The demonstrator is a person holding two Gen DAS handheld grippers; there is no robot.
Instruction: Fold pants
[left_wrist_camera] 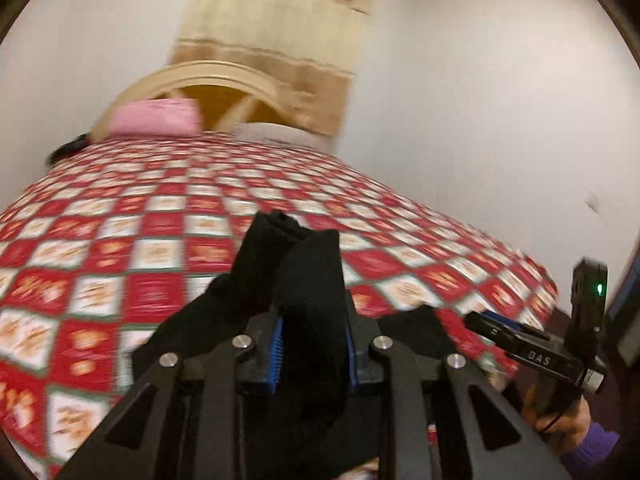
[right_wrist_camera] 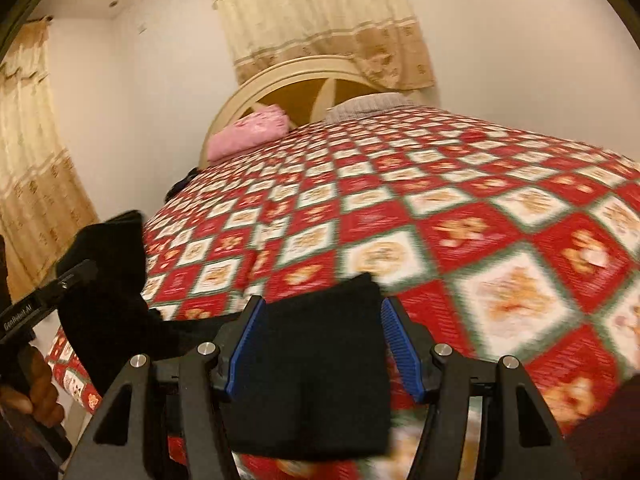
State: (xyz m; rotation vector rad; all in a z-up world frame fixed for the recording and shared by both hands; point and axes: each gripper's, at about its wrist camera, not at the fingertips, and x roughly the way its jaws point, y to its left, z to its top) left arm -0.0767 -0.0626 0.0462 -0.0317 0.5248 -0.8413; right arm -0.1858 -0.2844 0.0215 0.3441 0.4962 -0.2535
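The black pants [left_wrist_camera: 308,280] are held up over the near edge of the bed. My left gripper [left_wrist_camera: 314,356] is shut on a bunched part of them; the cloth stands up between the blue pads. In the right wrist view a flat part of the pants [right_wrist_camera: 316,360] lies between the blue pads of my right gripper [right_wrist_camera: 320,348], which grips it with the jaws set wide. The left gripper [right_wrist_camera: 76,276] with more black cloth shows at the left there. The right gripper [left_wrist_camera: 496,328] shows at the right of the left wrist view.
The bed [right_wrist_camera: 460,220] has a red and white checked cover. A pink pillow [right_wrist_camera: 252,130] and a grey pillow [right_wrist_camera: 368,106] lie by the cream headboard [right_wrist_camera: 280,80]. Curtains hang behind and at the left. White walls surround the bed.
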